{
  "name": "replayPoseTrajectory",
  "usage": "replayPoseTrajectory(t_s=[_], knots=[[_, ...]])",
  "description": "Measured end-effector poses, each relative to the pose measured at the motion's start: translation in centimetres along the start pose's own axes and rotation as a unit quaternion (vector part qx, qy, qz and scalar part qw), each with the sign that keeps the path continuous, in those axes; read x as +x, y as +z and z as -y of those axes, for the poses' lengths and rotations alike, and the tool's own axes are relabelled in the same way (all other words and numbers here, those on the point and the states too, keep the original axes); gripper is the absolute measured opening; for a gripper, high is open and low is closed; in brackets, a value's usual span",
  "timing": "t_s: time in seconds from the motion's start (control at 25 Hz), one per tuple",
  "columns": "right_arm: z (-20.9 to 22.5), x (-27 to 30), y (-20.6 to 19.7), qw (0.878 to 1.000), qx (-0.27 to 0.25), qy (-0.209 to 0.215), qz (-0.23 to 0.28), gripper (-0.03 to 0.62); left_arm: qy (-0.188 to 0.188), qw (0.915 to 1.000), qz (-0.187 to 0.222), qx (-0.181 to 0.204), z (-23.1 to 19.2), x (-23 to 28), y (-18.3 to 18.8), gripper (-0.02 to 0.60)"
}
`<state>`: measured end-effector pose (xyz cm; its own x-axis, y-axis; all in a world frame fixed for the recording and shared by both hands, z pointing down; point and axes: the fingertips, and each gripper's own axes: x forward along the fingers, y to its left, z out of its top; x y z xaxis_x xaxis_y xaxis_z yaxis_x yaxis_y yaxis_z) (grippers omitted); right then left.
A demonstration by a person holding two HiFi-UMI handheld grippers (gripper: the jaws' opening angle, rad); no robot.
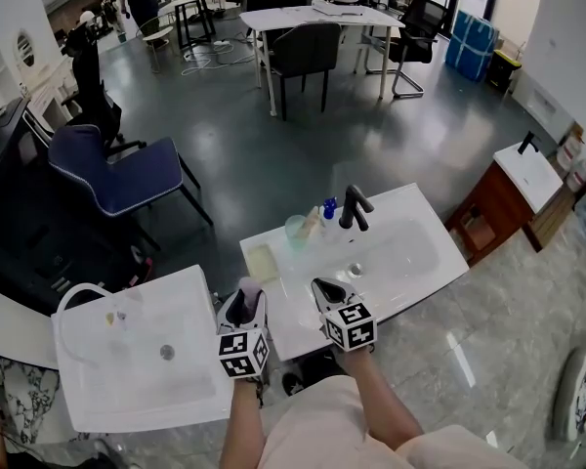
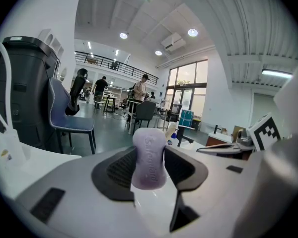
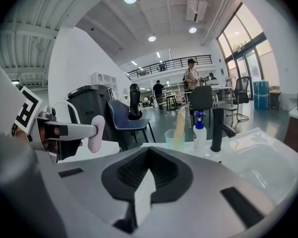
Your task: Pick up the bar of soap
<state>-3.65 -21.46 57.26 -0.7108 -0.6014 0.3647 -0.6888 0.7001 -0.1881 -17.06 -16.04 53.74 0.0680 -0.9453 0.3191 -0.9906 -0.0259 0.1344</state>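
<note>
The left gripper [image 1: 246, 297] clamps the lilac bar of soap [image 2: 149, 155] between its jaws, where it may slip if smooth; the right gripper [image 3: 148, 171] is closed, empty

The left gripper [image 1: 245, 304] and right gripper [image 1: 328, 291] are pale grey, and each carries a white cube printed with black square markers. Their fingers [image 2: 111, 172] are lined with black ribbed pads. The person wears light beige clothing [image 1: 322, 428], with bare forearms.
</note>
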Motion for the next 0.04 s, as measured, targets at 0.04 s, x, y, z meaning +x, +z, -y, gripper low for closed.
replayPoseTrajectory(t_s=[0.04], knots=[[-0.05,0.02,0.04,1.0,-0.001,0.0,0.0,0.005,0.0,1.0,0.001,0.0,-0.06,-0.02,0.08,0.184]])
